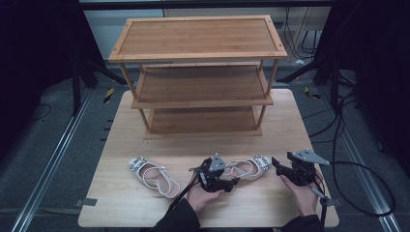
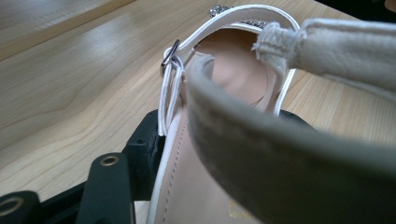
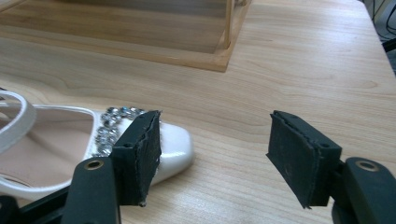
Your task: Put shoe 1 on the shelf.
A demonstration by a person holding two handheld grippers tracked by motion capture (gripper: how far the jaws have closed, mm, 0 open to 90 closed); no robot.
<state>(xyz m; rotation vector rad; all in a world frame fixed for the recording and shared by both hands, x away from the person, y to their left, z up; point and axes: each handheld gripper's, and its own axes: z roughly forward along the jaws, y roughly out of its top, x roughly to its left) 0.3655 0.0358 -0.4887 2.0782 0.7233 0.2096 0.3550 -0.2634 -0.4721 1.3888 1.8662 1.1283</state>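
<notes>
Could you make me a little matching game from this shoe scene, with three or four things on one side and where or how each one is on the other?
Things:
1. left gripper
2. right gripper
3. left sandal
4. rack

States:
A. lies alone on the table, untouched
B. jaws open, beside the toe of the right sandal
C. stands at the far side of the table, shelves bare
D. at the heel of the right sandal

Pairs: 1-D, 2-B, 3-A, 4-C
</notes>
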